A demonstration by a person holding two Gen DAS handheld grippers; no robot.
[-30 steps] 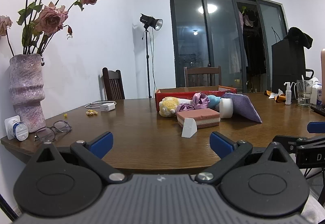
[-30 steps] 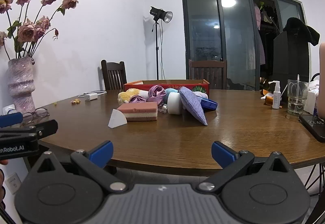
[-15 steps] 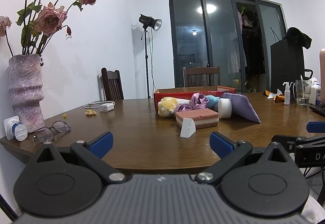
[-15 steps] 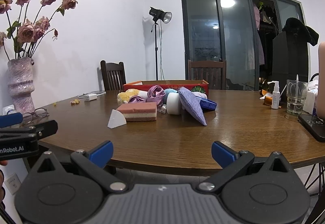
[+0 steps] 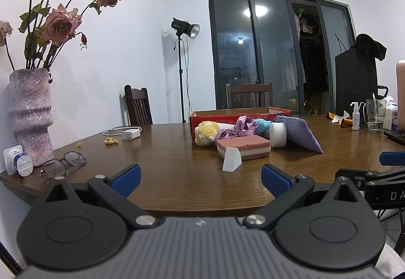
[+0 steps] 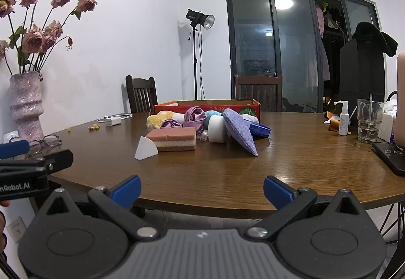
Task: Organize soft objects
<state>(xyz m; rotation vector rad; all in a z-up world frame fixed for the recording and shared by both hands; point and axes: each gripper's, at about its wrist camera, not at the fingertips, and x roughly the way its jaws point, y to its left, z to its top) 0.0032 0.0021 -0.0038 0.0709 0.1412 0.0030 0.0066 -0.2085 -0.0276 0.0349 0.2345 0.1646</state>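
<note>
Left gripper: jaws wide apart, empty, at near table edge.
Right gripper: same, spread and empty.
Soft pile: mid-table, against red cardboard box.
Layered pink sponge: likely light, squashy; pinch across the short sides.
White foam wedge: just beside the sponge; probably tips easily.

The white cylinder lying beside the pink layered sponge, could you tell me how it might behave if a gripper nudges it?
The white cylinder lies on its side on the table, so it would probably roll. The purple pad leaning against it may then slump. It looks like foam, so likely light and squashy.
</note>
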